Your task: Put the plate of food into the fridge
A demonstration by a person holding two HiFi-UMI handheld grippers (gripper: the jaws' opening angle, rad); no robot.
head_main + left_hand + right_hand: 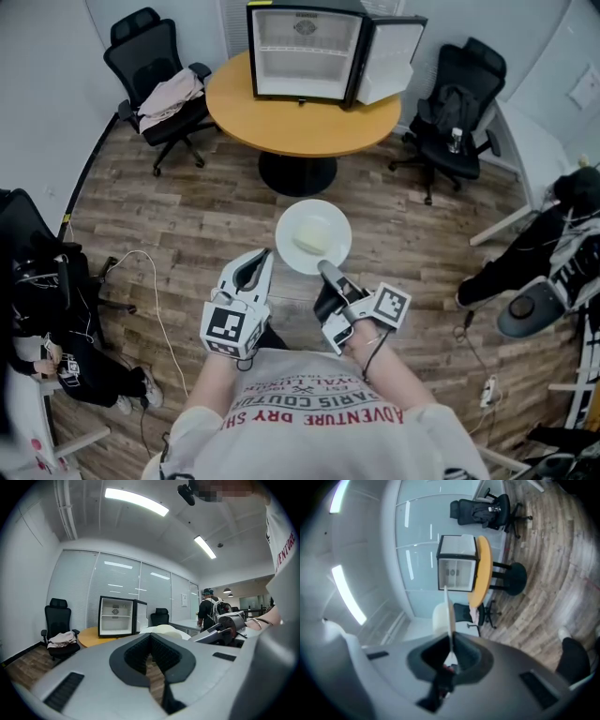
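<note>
Seen from above, a person in a white shirt is standing on a wood floor, holding a gripper in each hand. The right gripper is pinching the near rim of a white plate, its jaws pressed onto the edge. The plate is hanging level in the air in front of the person, over the floor, short of a round table. A pale lump of food is sitting in the middle of it. In the right gripper view, the plate is showing edge-on as a thin white line rising from between the dark pads.

The left gripper is hovering just beside the plate, to its left, not touching it. Its jaws are sitting together with nothing between them; only a sliver of floor is showing through.

A small fridge is standing on the table, well beyond the plate, its door swung open to the right and its white shelves bare. Black chairs are flanking the table: the left chair is carrying a heap of cloth, the right chair a dark bag.
</note>
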